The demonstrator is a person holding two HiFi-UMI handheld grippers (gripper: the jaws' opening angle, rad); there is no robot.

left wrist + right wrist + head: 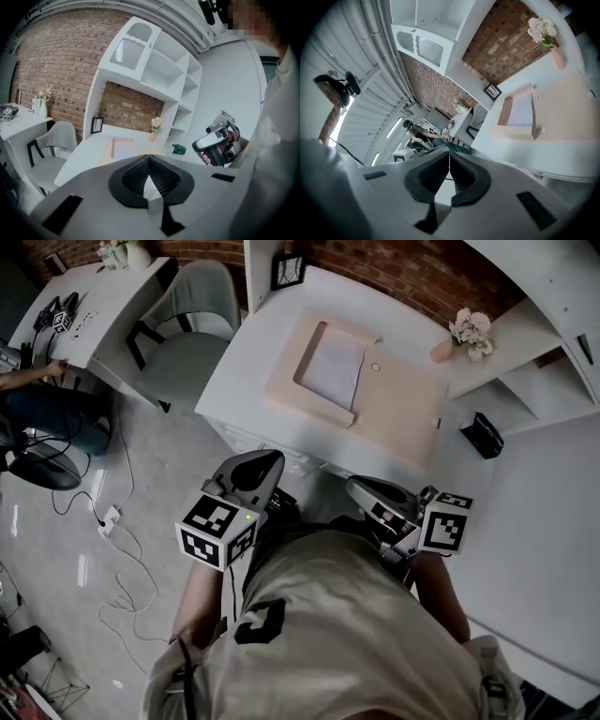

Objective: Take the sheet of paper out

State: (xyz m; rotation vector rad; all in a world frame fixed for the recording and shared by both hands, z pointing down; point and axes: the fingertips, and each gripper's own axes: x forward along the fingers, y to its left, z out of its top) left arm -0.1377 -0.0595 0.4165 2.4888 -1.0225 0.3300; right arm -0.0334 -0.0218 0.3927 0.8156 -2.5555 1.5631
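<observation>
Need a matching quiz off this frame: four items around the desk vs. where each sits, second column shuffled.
Items:
1. sheet of paper
2. flowers
3. picture frame
4. grey chair

Places:
A. against the brick wall
B. left of the white desk in the head view
C. in the recess of the wooden tray
D. in a pink vase

Pairs: 1-C, 2-D, 3-A, 4-B
</observation>
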